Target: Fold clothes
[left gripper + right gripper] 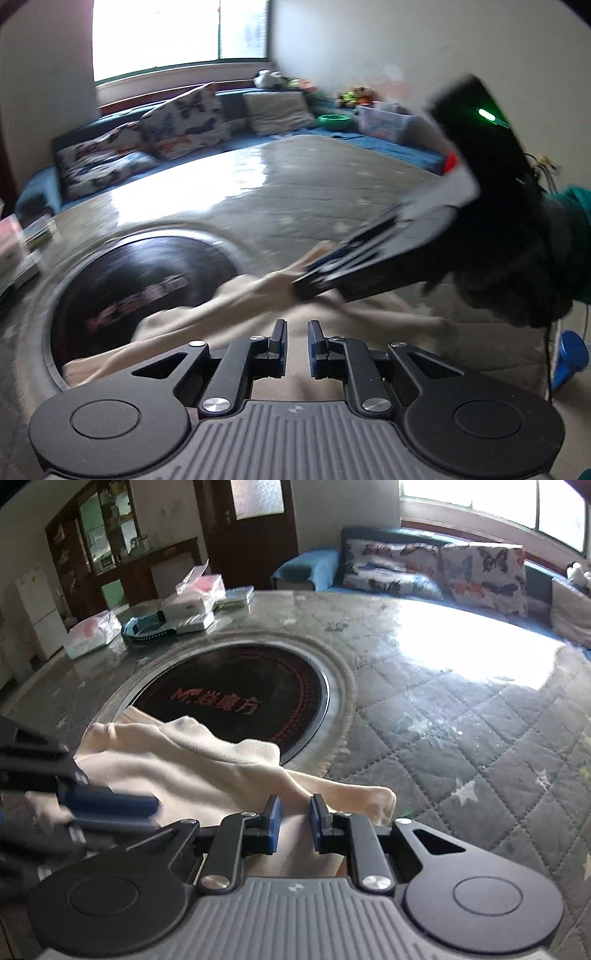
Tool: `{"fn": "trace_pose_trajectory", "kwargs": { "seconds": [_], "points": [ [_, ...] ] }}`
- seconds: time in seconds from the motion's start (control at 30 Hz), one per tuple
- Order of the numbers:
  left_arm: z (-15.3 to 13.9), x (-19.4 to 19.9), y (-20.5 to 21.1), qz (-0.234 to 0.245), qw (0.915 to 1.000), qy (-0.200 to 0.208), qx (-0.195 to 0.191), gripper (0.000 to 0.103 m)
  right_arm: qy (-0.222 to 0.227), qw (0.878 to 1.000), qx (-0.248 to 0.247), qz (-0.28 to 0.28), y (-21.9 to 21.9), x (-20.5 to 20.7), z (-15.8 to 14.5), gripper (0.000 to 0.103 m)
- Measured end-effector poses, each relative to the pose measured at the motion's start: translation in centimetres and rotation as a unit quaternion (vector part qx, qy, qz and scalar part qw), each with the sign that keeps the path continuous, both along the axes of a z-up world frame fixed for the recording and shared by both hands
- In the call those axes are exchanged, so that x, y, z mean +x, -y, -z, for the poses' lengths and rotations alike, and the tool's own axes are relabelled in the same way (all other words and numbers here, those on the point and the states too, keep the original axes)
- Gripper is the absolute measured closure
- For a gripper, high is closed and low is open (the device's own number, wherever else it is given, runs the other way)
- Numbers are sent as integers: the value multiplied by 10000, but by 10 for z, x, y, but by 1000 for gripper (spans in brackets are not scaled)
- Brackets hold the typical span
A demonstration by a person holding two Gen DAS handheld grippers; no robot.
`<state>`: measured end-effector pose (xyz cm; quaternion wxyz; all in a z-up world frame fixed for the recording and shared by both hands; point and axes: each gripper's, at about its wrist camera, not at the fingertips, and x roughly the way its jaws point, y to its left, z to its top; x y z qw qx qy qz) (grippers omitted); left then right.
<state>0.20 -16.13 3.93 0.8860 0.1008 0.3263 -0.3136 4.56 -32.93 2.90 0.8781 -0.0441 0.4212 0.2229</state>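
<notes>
A cream garment (pixel 192 768) lies bunched on the round quilted table (pixel 461 738), partly over the black hotplate (pixel 240 698). My right gripper (pixel 295 812) has its jaws narrowly apart with a ridge of the cloth between them. In the left wrist view the right gripper (pixel 314 280) is blurred, its tips at a raised fold of the garment (pixel 236 302). My left gripper (pixel 297 336) hovers over the cloth, jaws narrowly apart with cloth below them; it shows blurred in the right wrist view (pixel 147 808).
Boxes and a basket (pixel 147 627) sit at the table's far side. A sofa with butterfly cushions (pixel 436 568) runs along the window. A green bowl (pixel 334 121) and a clear bin (pixel 384 120) lie on the bench.
</notes>
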Motion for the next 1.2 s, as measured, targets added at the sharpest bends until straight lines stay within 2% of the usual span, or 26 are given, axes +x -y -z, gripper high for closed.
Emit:
{"fn": "trace_pose_trajectory", "kwargs": {
  "seconds": [0.3,0.47,0.6,0.7,0.83,0.97,1.03,1.07,1.2],
  "points": [
    [19,-14,32,546,9977,-221,-345,90,-177,9997,13,-169,3,6,-2,88],
    [24,-19,38,562,9974,-166,-424,91,-117,9998,34,-138,3,5,0,88],
    [20,-24,29,608,9970,-158,-442,90,-52,9999,47,-99,4,2,1,88],
    [11,-36,10,550,9979,29,-331,88,39,9999,23,-93,3,-1,-1,87],
    [3,-43,-34,88,9995,228,-176,88,255,9997,-20,-53,2,-8,-8,87],
    [7,-27,-64,-575,9982,135,-140,88,500,9985,17,-210,-9,-23,-21,86],
    [9,-19,-79,-906,9958,88,-122,78,548,9979,58,-344,-19,-28,-24,86],
    [10,-14,-87,-1071,9942,64,-113,70,552,9976,83,-408,-25,-30,-24,86],
    [14,2,-117,-1728,9849,-30,-77,73,563,9966,98,-599,-49,-29,-21,86]
  ]
}}
